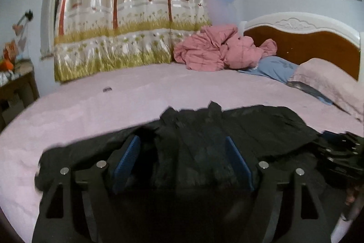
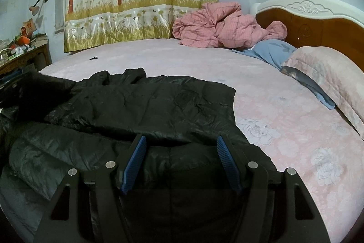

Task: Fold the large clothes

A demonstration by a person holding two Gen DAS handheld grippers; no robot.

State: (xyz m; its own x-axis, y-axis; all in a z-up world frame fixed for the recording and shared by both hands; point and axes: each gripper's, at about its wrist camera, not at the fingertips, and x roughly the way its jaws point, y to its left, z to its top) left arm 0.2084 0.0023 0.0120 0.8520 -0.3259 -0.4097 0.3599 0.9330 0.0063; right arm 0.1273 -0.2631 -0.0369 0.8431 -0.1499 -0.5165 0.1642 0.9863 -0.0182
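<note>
Your black jacket [image 2: 141, 106] lies spread on the pink bed sheet [image 2: 284, 111], at the near edge of the bed, with its long axis running across both views, side to side. Its padded body extends away from you toward the curtain [image 2: 136, 3].

Your left gripper [image 1: 182, 161] stands with jaws wide apart, and jacket fabric bunches between the blue pads [image 1: 127, 158]; nothing is clamped. Your right gripper [image 2: 179, 163] is likewise spread wide, poised over the near hem with fabric lying between the fingers, not pinched.

Judgement: the jacket sits directly ahead of and beneath both tools, so the fold will likely turn on lifting the near edge and carrying it away from you. The left tool is over the crumpled end, the right over the flatter, smoother end; neither is clearly nearer.

No containers are in view. A pink quilt [image 2: 218, 26] and pillow [image 2: 325, 74] lie well apart from the jacket.
</note>
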